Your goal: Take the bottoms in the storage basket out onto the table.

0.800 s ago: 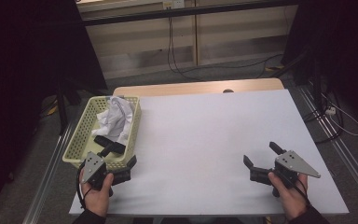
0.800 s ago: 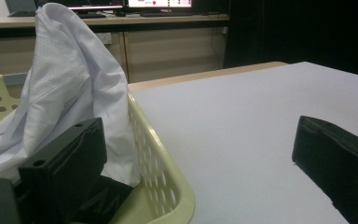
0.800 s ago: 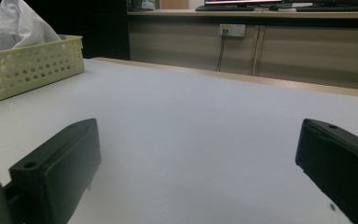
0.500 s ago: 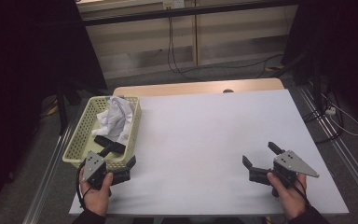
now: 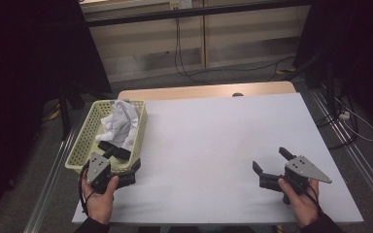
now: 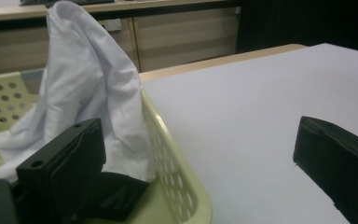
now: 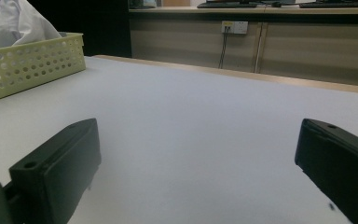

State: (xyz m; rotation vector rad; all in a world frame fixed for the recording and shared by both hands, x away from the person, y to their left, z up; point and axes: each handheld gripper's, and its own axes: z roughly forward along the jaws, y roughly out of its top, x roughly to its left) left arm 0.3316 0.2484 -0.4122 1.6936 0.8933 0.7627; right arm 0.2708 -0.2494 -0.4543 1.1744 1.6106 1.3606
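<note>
White cloth (image 6: 88,93) in basket (image 5: 85,143) | left gripper (image 5: 126,167) straddling rim, spread | right gripper (image 5: 272,167) low, spread

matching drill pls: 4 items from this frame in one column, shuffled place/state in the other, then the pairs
Things:
1. white cloth
2. basket
3. left gripper
4. right gripper

Places or states:
A. pale yellow-green, perforated walls, at the table's left edge
B. open over bare table near the front right, holding nothing
C. crumpled and heaped up inside the basket
D. open at the basket's near corner, one jaw over the basket, the other over the table

Pairs: 1-C, 2-A, 3-D, 4-B
</note>
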